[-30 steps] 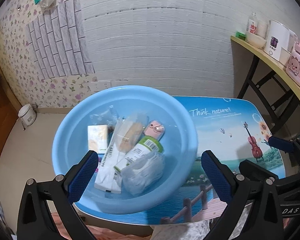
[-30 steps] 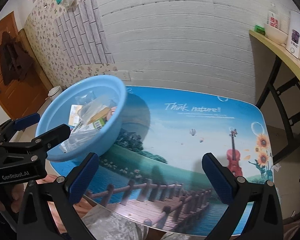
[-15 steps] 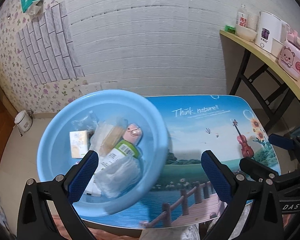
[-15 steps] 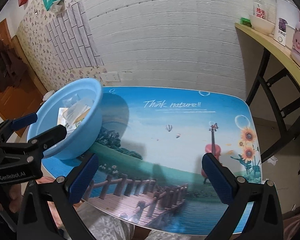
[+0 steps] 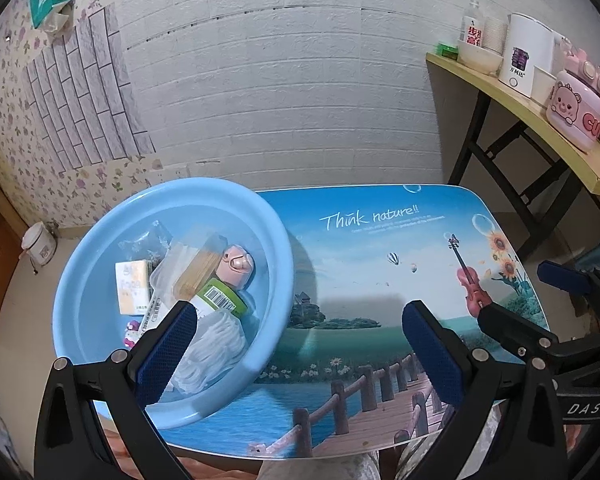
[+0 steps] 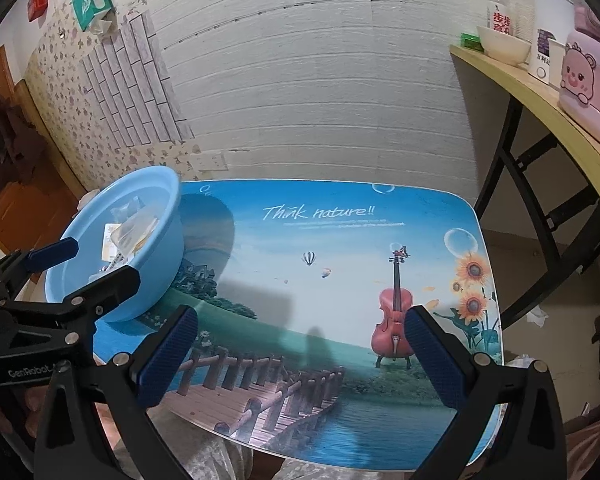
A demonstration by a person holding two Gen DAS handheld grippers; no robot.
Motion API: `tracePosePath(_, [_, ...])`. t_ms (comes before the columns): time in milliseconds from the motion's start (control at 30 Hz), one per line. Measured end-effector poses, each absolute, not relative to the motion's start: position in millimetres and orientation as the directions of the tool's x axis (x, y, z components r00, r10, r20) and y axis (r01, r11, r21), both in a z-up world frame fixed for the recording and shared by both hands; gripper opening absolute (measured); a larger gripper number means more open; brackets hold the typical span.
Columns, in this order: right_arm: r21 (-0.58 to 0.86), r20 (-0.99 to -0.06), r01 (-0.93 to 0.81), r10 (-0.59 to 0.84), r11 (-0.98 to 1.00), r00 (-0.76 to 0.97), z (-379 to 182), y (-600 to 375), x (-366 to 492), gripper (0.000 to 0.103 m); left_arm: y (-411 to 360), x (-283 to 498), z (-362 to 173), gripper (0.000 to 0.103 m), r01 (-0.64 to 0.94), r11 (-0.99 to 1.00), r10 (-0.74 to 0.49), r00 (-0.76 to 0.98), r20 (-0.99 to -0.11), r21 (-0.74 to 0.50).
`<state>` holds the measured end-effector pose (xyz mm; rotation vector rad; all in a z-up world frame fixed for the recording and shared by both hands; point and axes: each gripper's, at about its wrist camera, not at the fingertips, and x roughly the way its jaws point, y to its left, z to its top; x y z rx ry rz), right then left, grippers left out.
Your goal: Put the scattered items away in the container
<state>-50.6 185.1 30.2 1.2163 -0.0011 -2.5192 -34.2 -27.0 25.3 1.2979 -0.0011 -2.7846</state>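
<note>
Both tools, left [image 5: 296,344] and right [image 6: 300,350], spread and empty; basin [image 5: 80,300] contents half-hidden behind the left finger [image 5: 166,350].

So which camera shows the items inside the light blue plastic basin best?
Left wrist: it looks down into the light blue plastic basin, contents visible. Right wrist sees the basin side-on, partly behind the left gripper.

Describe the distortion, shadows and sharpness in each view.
Left wrist view: fisheye bends the brick wall; the blue basin casts a soft shadow on the table; sharp. Right wrist view: same curvature, dark corners; faint shadows on the table; the left hand-held gripper looks sharp.
</note>
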Motion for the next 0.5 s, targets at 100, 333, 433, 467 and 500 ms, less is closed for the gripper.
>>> tracePosePath(100, [0.146,-0.766,0.292,-0.294,-0.945,-0.572,28.3,186.6,-52.0,0.103,-26.7,-35.0,22.8,0.103,0.063,-0.998,-0.065,-0.636,-0.769,0.033])
tracePosePath(333, [0.147,-0.771,0.290,-0.293,-0.946,-0.566,26.1,186.7,-52.0,0.103,-27.2,-35.9,19.2,0.103,0.061,-0.998,-0.061,-0.630,-0.774,0.029])
tracePosePath(433, [0.148,-0.773,0.287,-0.292,-0.946,-0.563,25.5,187.9,-52.6,0.103,-26.8,-36.7,18.5,0.103,0.058,-0.998,-0.056,-0.630,-0.774,0.026])
tracePosePath(467, [0.147,-0.773,0.287,-0.291,-0.947,-0.563,25.5,188.2,-53.0,0.103,-26.6,-37.2,18.2,0.103,0.057,-0.998,-0.055,-0.630,-0.775,0.025])
tracePosePath(500, [0.146,-0.773,0.285,-0.289,-0.947,-0.564,25.8,188.7,-53.0,0.103,-26.4,-37.5,17.9,0.103,0.056,-0.998,-0.054,-0.629,-0.776,0.024])
